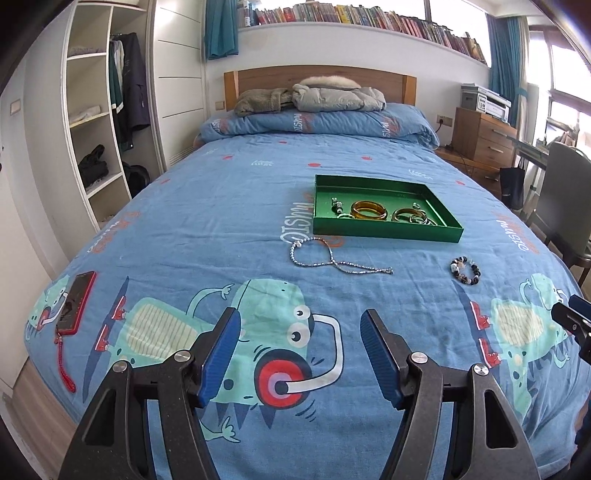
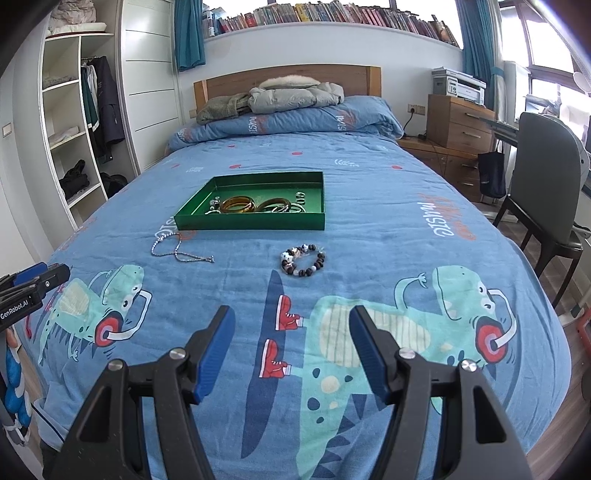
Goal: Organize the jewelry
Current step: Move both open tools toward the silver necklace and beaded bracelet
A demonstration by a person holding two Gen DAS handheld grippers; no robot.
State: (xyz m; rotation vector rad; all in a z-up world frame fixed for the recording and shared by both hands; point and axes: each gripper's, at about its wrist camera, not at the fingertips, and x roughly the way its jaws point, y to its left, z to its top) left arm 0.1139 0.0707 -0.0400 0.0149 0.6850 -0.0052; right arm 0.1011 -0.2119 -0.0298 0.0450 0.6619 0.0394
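Green tray (image 1: 384,230) sits mid-bed, well clear of every edge.

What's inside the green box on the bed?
Inside the shallow green tray lie an amber bangle, a darker olive-brown bangle, a small silver charm piece and some thin rings. The near wall hides what lies right behind it.

Bedspread (image 1: 221,206): blue, printed with teal dinosaurs wearing red headphones, red sneakers, small red dots and white-and-orange lettering. Tray (image 1: 384,230): glossy green inside and out. Bangles (image 1: 369,211) in the tray: translucent amber-brown. Chain necklace (image 1: 332,260): silver. Beaded bracelet (image 2: 303,260): dark brown beads mixed with white ones. Phone (image 1: 75,302): red case with a red strap, dark screen. Left claw (image 1: 299,354) and right claw (image 2: 291,350): black frames with blue pads. Curtains (image 1: 221,27): teal. Headboard (image 1: 317,75): light brown wood.
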